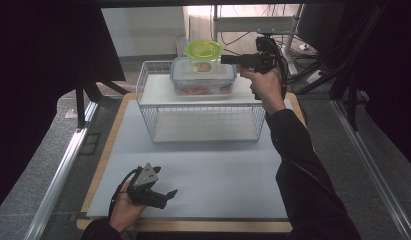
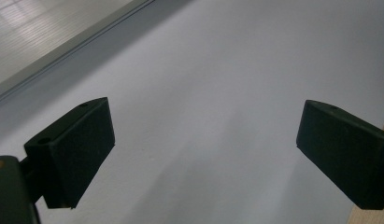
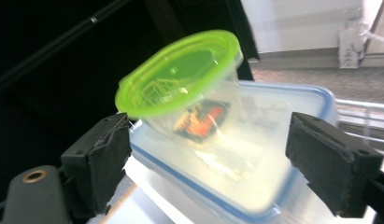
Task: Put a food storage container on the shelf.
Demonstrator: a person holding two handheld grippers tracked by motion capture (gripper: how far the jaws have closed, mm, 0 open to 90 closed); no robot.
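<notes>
— Status, right tool (image 3: 208, 154)?
— Raised at far right, level with top of wire rack (image 1: 148, 107). Jaws spread wide, nothing pinched. Small clear tub with green lid (image 3: 180, 74) just ahead, between jaws in right gripper view, untouched.
— Tub's spot?
— Standing on blue-rimmed lidded box (image 1: 203, 80), itself on rack's upper shelf, far middle of worktop (image 1: 218, 175). Looks tilted in right gripper view, upright from above.
— Left tool (image 1: 165, 196)?
— Near left, low over worktop, held in hand. Jaws wide apart, only bare pale surface between.
</notes>
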